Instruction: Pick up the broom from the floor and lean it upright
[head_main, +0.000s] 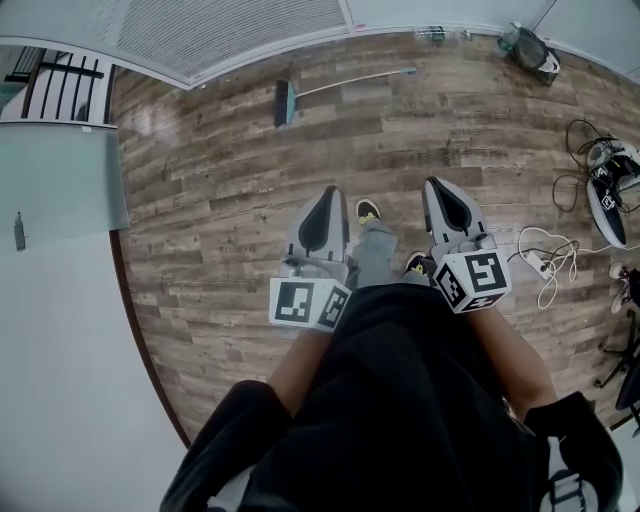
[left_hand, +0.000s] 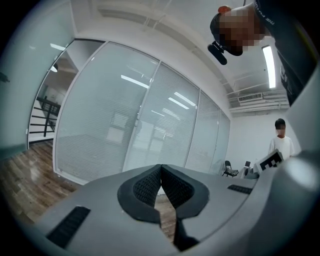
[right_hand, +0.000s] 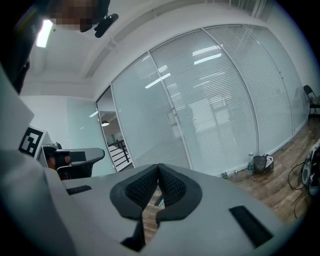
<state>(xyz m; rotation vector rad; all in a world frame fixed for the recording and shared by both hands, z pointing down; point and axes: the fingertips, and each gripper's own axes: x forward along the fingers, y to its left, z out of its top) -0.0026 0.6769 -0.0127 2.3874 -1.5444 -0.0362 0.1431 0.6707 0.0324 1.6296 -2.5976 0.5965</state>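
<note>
Head view: forearms extended side by side at centre — left gripper (head_main: 329, 192) and right gripper (head_main: 436, 184) both clenched, empty — broom (head_main: 340, 86) flat on the floor (head_main: 220, 200), upper centre.

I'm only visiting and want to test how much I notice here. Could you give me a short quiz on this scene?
1. True or false: the broom lies flat on the floor.
2. The left gripper and right gripper are: A open; B shut and empty; C shut on the broom.
3. What lies on the floor right of the white extension lead?
Key: 1 true; 2 B; 3 dark shoes.
</note>
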